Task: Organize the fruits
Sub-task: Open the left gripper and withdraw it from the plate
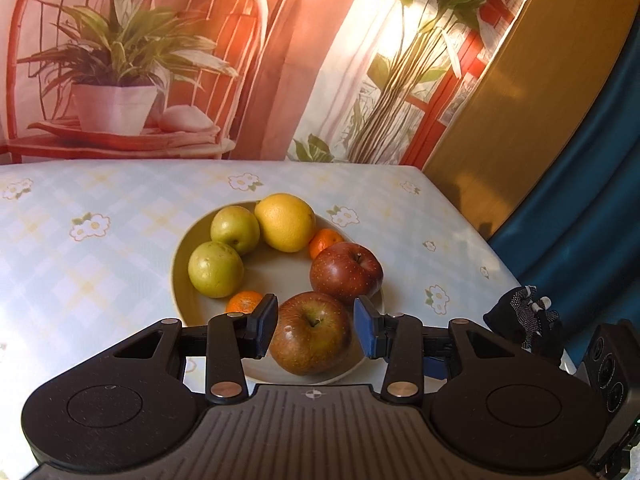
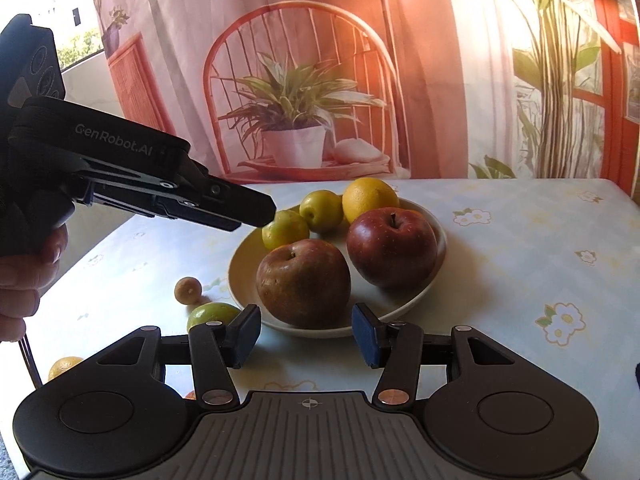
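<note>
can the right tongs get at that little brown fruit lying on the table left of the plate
Probably yes. The right tongs are open, and the brown fruit lies alone on the cloth, apart from the plate. The left tongs hover higher up.

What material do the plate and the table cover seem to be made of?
The plate looks like glazed ceramic: cream, smooth, with a soft sheen on the rim; glossy plastic is also possible. The table cover looks like thin printed plastic or oilcloth: it lies flat, with a pale check and flower print, though it may be fabric.
</note>
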The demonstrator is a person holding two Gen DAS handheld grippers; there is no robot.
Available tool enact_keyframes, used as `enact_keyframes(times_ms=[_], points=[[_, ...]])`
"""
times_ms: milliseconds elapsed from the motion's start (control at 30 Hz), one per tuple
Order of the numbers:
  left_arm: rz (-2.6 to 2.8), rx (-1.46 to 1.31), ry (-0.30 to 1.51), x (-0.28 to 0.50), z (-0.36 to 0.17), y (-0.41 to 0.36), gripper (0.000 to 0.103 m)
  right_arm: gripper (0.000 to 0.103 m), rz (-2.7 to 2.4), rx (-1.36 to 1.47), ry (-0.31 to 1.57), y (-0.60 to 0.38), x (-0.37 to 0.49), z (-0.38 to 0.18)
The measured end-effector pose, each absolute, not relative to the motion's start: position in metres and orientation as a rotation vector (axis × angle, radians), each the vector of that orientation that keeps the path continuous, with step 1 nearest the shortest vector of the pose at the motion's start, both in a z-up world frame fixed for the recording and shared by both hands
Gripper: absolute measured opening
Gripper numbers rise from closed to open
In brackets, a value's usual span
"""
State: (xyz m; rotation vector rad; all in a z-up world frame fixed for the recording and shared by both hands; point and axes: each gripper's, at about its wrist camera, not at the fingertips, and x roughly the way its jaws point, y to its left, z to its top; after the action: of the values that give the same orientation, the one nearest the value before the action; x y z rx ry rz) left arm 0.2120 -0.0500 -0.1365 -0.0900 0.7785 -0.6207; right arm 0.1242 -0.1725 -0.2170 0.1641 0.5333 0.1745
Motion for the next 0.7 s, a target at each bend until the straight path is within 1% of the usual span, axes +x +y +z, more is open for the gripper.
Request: enact_keyframes(times_ms=[333, 700], points=[[-0.372, -0.044, 0.625, 0.173, -0.129, 0.012, 0.044, 0.047, 0.249, 0.165, 0.450, -0.150, 0.087, -0.230], [-0.214, -0.053, 0.570, 0.145, -0.124, 0.045, 0.044, 0.048, 0.326, 0.070, 0.502, -0.124, 0.083, -0.240]])
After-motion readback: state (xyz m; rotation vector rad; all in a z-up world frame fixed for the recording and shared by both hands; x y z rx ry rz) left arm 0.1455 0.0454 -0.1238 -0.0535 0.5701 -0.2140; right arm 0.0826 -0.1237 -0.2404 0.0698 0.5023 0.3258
